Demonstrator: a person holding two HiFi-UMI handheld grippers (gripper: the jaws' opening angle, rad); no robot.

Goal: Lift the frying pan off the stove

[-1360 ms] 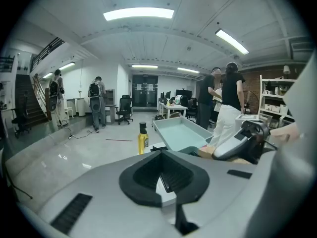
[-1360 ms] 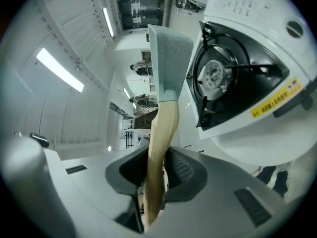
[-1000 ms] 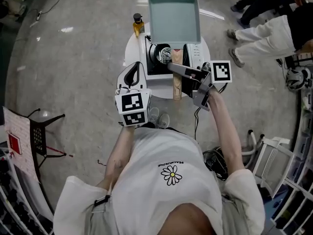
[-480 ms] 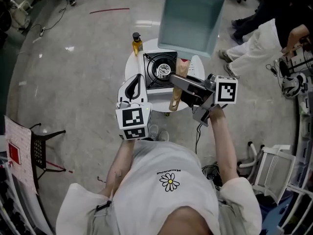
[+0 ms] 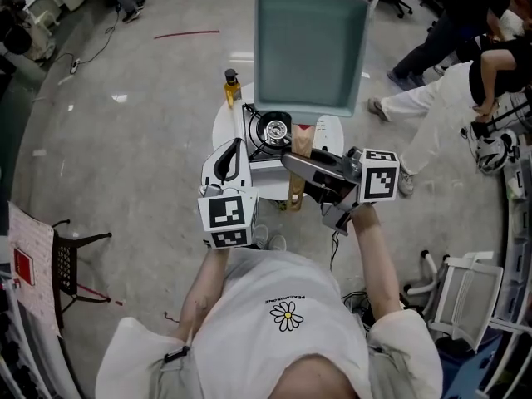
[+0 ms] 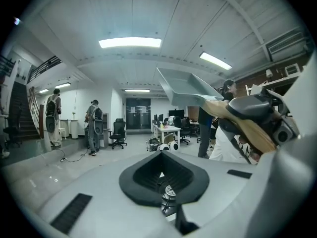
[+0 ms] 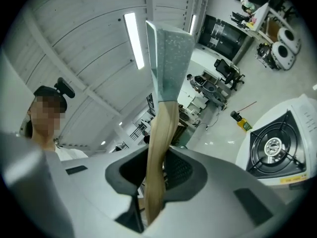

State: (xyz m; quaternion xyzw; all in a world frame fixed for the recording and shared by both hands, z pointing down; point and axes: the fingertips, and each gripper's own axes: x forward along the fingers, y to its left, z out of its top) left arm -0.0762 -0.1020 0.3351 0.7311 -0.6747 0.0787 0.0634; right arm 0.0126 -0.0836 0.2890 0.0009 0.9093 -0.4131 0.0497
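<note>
The square teal frying pan (image 5: pixel 309 48) hangs in the air above the portable gas stove (image 5: pixel 268 131), apart from its burner. Its wooden handle (image 5: pixel 297 171) runs back into my right gripper (image 5: pixel 311 168), which is shut on it. In the right gripper view the handle (image 7: pixel 158 148) sits between the pads and the pan (image 7: pixel 171 58) stands edge-on above, with the stove (image 7: pixel 275 148) down at the right. My left gripper (image 5: pixel 226 158) hovers left of the stove, shut and holding nothing; its own view shows the pan (image 6: pixel 185 88) up at the right.
The stove rests on a small round white table (image 5: pixel 223 110) with an oil bottle (image 5: pixel 231 86) at its far left edge. Other people stand and sit at the right (image 5: pixel 449 98). A black chair (image 5: pixel 71 239) and shelving stand at the left.
The pan has risen from just over the stove to well above it and looks larger in view. My right gripper has kept its hold on the handle. The left gripper has hardly moved.
</note>
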